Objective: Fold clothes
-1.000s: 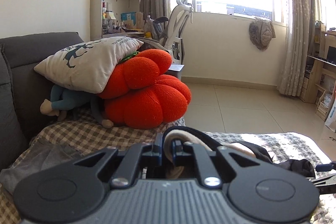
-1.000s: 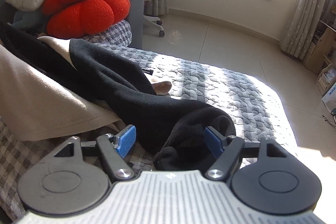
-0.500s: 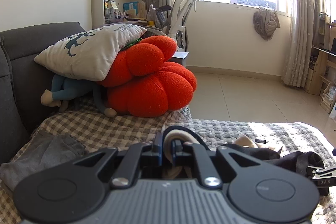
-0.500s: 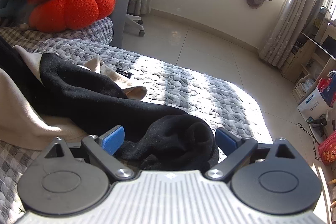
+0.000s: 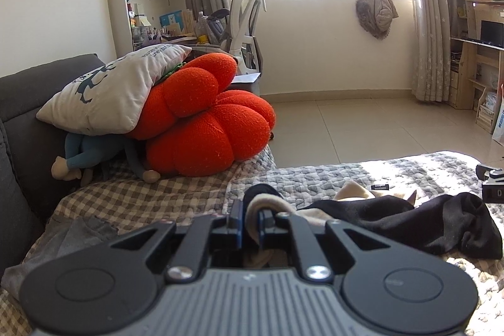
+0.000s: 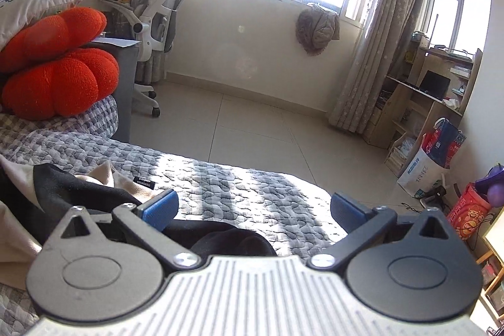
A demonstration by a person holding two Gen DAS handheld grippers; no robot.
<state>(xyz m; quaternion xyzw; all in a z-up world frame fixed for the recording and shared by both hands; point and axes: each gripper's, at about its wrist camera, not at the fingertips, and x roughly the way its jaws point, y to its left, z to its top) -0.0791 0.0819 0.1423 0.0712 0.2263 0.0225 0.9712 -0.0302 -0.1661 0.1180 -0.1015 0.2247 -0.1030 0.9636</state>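
A black and beige garment (image 5: 403, 219) lies rumpled on the grey quilted cover (image 5: 330, 175) of the sofa. My left gripper (image 5: 251, 218) is shut on a beige and black fold of the garment, low over the sofa. In the right wrist view the garment (image 6: 78, 194) lies at the lower left and a black bunch of it (image 6: 233, 241) shows just below the gripper. My right gripper (image 6: 253, 207) stands wide open above that bunch, blue pads (image 6: 159, 205) apart, nothing between them. The right gripper's edge (image 5: 493, 185) shows at the far right of the left wrist view.
An orange pumpkin cushion (image 5: 201, 122) and a white pillow (image 5: 110, 90) are piled at the sofa's far end over a plush toy (image 5: 82, 159). A grey cloth (image 5: 78, 238) lies on the checked cover. An office chair (image 6: 163, 18), tiled floor (image 6: 252, 128), shelves and bags (image 6: 434, 159) lie beyond.
The garment has sunk from a raised drape to lying flat on the cover. My right gripper has lifted and tilted up, opening wider; the left stays shut on the fold and has dropped lower.
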